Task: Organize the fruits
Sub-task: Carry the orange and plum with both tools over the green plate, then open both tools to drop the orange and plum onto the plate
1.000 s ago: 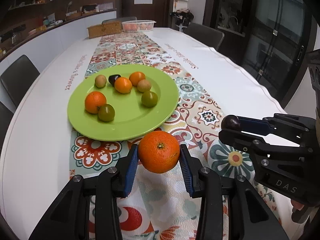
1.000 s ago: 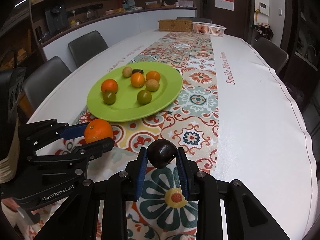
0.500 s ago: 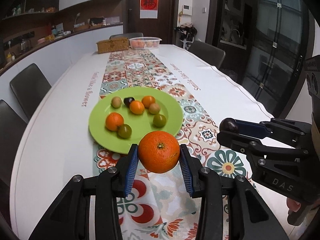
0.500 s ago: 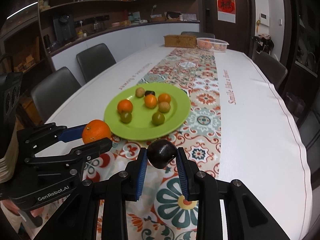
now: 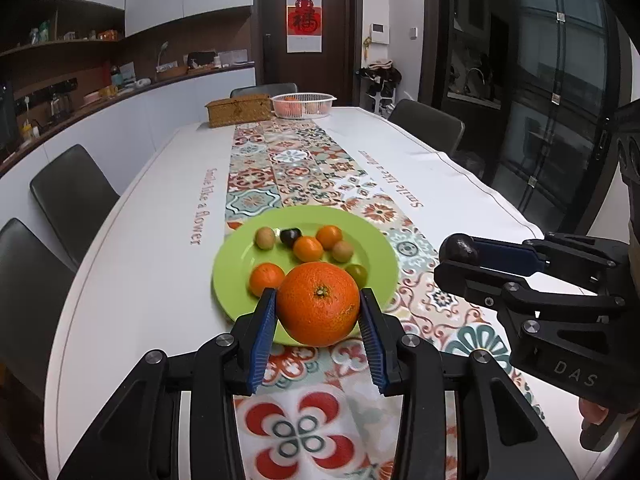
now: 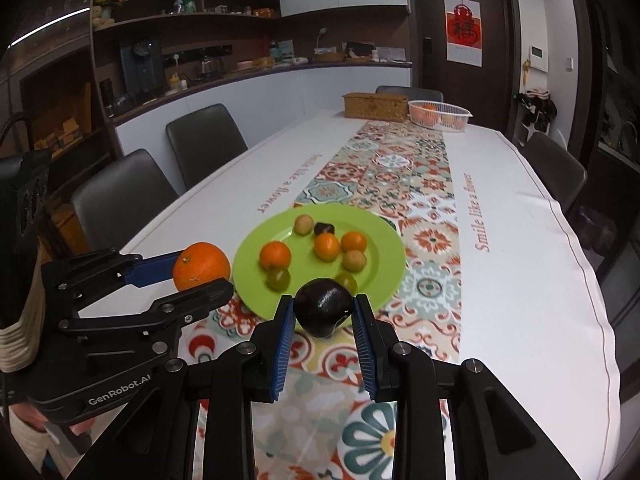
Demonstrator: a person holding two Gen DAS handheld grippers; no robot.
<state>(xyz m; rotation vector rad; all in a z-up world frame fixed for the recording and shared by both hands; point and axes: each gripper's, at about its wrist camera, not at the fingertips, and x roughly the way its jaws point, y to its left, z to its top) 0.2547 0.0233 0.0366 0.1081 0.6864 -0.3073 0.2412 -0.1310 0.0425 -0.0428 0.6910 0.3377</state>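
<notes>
1. We see our left tongs point(image 5: 319, 312) pinching a large orange point(image 5: 318, 304) between the blue pads, with the fruit lifted clear of the worktop point(image 5: 136, 264).
2. Our right tongs point(image 6: 323, 312) pinch a dark, almost black fruit point(image 6: 323, 307), glossy and rounded, also held in the air.
3. From the left wrist view the right tongs come in from the right side, level with the near edge of the green plate point(image 5: 372, 276); from the right wrist view the left tongs come in from the left, the orange just beside the plate's left rim.
4. The green plate sits on a patterned runner point(image 5: 304, 168) that runs down the middle of the white worktop.
5. On the plate we count three small orange fruits, two tan round ones, one small dark one and two greenish ones, lying loosely and mostly apart.
6. At the far end of the worktop stand a woven box point(image 5: 239, 109) and, just beside it, a white basket point(image 5: 303, 105) with orange fruit inside.
7. Dark chairs point(image 5: 72, 196) line both long sides of the worktop.
8. A hand's fingers show under each gripper body at the picture edges.
</notes>
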